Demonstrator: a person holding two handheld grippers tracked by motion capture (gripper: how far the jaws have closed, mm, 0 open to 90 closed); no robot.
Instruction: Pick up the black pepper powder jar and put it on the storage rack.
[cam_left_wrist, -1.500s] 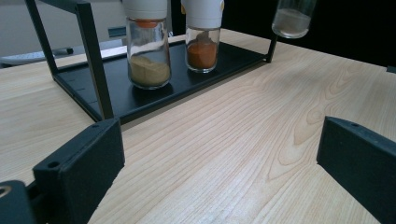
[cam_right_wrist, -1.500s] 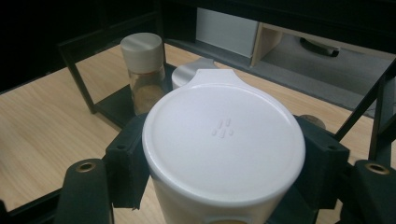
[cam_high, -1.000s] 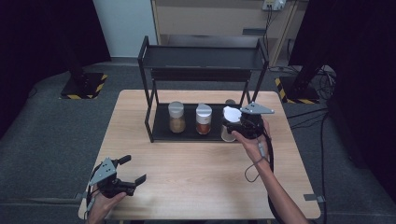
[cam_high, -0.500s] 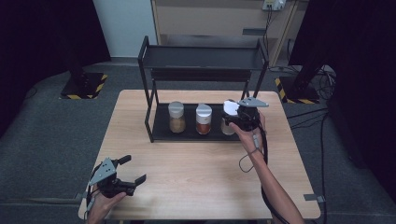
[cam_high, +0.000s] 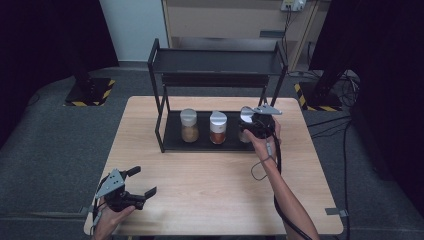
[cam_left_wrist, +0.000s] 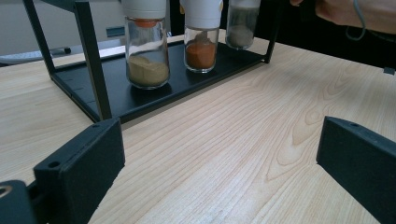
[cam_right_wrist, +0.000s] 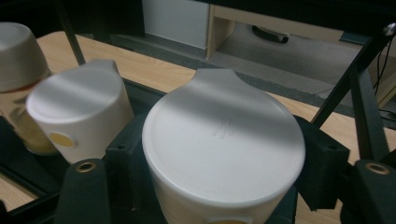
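Holding the grey spice jar (cam_right_wrist: 223, 149) upright, my right gripper (cam_high: 256, 126) is clamped on its lid at the rack's (cam_high: 165, 125) right end; my left gripper (cam_high: 131, 192) sits open near the table's (cam_high: 210, 175) front-left corner.

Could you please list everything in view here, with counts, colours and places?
Table: one, light wood, centre of the room.
Rack: one, black metal, two tiers, at the table's far side.
Spice jars: three, clear glass with white caps, in a row on the rack's lower shelf; tan-powder jar at left, orange-powder jar in the middle, grey-powder jar at right.
Cabinet: one, beige, behind the rack.
Stand bases: two, black with yellow stripes, on the grey floor at either side.
Left gripper: one, black, jaws open, at the table's near left corner.
Right gripper: one, black, jaws closed around the grey-powder jar's cap.
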